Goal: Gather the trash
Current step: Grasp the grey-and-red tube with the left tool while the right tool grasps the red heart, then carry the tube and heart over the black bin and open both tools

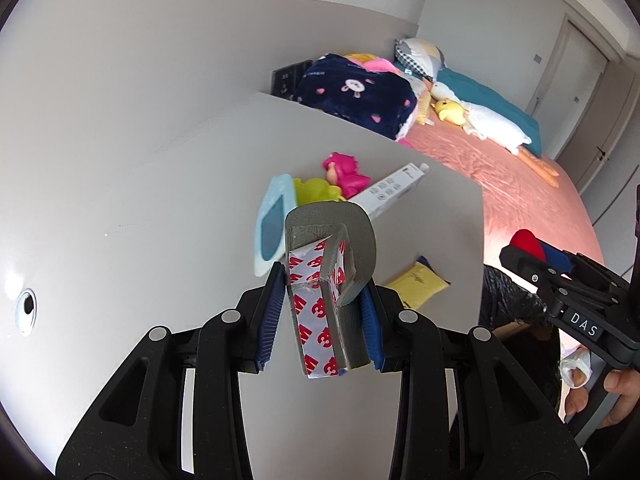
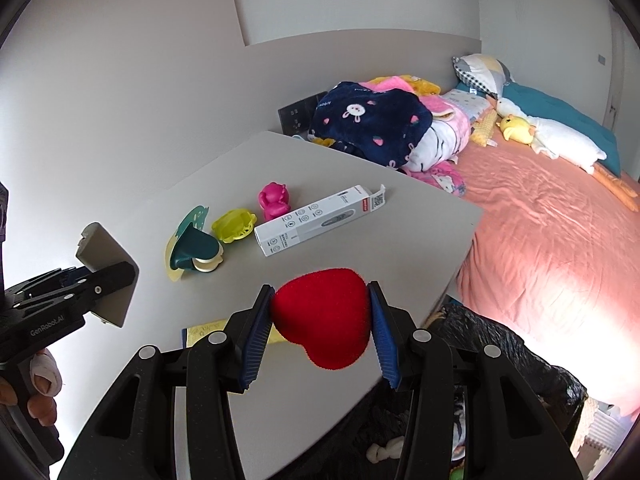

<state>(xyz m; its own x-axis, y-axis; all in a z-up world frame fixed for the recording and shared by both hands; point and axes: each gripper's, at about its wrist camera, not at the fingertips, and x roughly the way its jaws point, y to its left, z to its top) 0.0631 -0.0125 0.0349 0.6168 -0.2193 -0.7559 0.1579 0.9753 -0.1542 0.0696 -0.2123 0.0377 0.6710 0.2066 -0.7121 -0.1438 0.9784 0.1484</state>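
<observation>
A curled strip of grey foam tape with red-and-white printed backing [image 1: 332,276] stood upright, pinched between blue-padded fingers [image 1: 269,320], its top bent over in a hook and its backing partly peeled. A red, fuzzy heart-shaped sponge [image 2: 325,316] was squeezed between another pair of blue pads, point tilted downward, above the desk's [image 2: 360,240] near edge. A black plastic trash bag [image 2: 500,356] gaped beside that edge, below the heart, with pale scraps inside. A long white cardboard box [image 2: 320,220], flap open, lay flat on the desk.
</observation>
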